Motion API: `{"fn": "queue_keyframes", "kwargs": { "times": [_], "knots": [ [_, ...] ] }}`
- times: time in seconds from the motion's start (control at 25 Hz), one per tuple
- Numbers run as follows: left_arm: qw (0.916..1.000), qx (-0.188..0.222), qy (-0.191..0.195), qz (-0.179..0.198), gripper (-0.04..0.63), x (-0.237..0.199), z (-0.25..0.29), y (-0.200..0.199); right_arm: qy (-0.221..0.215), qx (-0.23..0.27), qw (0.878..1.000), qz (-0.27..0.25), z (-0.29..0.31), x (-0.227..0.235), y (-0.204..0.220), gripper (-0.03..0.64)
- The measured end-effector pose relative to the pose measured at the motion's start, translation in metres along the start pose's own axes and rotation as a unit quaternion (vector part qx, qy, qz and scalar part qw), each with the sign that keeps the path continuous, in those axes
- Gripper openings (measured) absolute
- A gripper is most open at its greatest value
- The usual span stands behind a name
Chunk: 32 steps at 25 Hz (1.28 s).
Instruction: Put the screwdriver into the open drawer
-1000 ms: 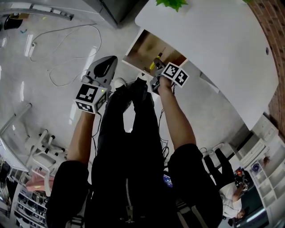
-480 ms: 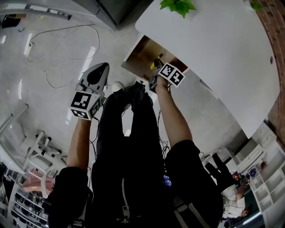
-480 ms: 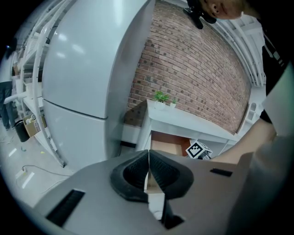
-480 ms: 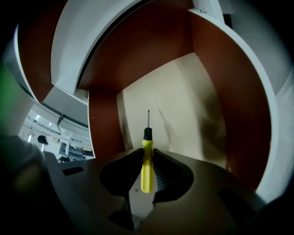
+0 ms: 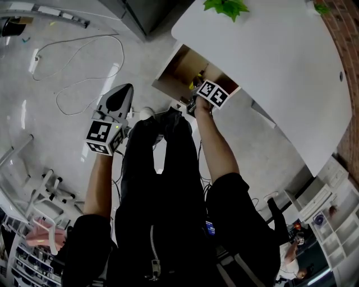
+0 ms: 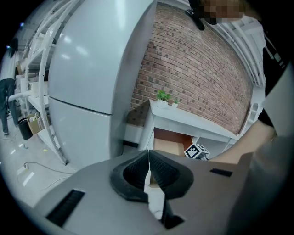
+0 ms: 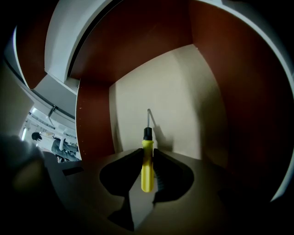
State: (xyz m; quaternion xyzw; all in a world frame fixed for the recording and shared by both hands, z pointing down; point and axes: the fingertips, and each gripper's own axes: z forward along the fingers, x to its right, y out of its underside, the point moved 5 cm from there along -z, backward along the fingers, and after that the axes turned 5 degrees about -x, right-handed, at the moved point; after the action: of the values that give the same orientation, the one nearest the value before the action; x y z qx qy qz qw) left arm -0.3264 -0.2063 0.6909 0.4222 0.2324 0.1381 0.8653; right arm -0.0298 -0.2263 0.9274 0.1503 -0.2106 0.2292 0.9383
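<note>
My right gripper (image 7: 147,153) is shut on the yellow handle of the screwdriver (image 7: 146,158), whose black collar and thin metal shaft point down at the pale drawer bottom (image 7: 158,98). Reddish-brown drawer walls surround the tool in the right gripper view. In the head view the right gripper (image 5: 197,89) reaches over the open drawer (image 5: 171,75) under the white table (image 5: 269,61), with a bit of yellow screwdriver (image 5: 196,84) showing beside its marker cube. My left gripper (image 5: 119,96) hangs over the floor to the left; in its own view the left gripper (image 6: 148,163) is shut and empty.
A large grey cabinet (image 6: 92,78) stands left of the table, a brick wall (image 6: 202,73) behind it. A small green plant (image 5: 225,7) sits on the tabletop. A cable (image 5: 84,73) loops on the floor. The person's dark-trousered legs (image 5: 162,168) stand between the arms.
Both grippers have sunk. The right one has gone further down into the drawer with the screwdriver; the left one has dropped lower over the floor.
</note>
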Motion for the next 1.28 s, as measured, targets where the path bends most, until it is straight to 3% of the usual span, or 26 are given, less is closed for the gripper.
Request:
{"fn": "queue_keyframes", "kwargs": {
  "times": [0.24, 0.48, 0.72, 1.04, 1.28],
  "knots": [
    [0.9999, 0.006, -0.010, -0.010, 0.025, -0.006, -0.014, 0.009, -0.001, -0.043, 0.999, 0.020, 0.010, 0.005, 0.005, 0.086],
    [0.9997, 0.002, -0.016, -0.018, 0.025, -0.012, -0.029, 0.016, 0.003, -0.049, 0.999, 0.015, 0.009, 0.003, 0.007, 0.129],
    [0.9996, 0.000, -0.013, -0.023, 0.025, -0.011, -0.045, 0.007, 0.005, -0.024, 0.999, 0.021, -0.014, -0.009, 0.009, 0.127],
    [0.9999, 0.003, 0.013, 0.001, 0.025, 0.010, -0.074, -0.035, 0.011, -0.003, 1.000, -0.024, -0.083, -0.045, 0.022, 0.016],
    [0.9987, -0.001, 0.048, 0.020, 0.025, 0.036, -0.092, -0.068, -0.005, 0.012, 0.999, -0.032, -0.148, -0.060, 0.042, 0.009]
  ]
}}
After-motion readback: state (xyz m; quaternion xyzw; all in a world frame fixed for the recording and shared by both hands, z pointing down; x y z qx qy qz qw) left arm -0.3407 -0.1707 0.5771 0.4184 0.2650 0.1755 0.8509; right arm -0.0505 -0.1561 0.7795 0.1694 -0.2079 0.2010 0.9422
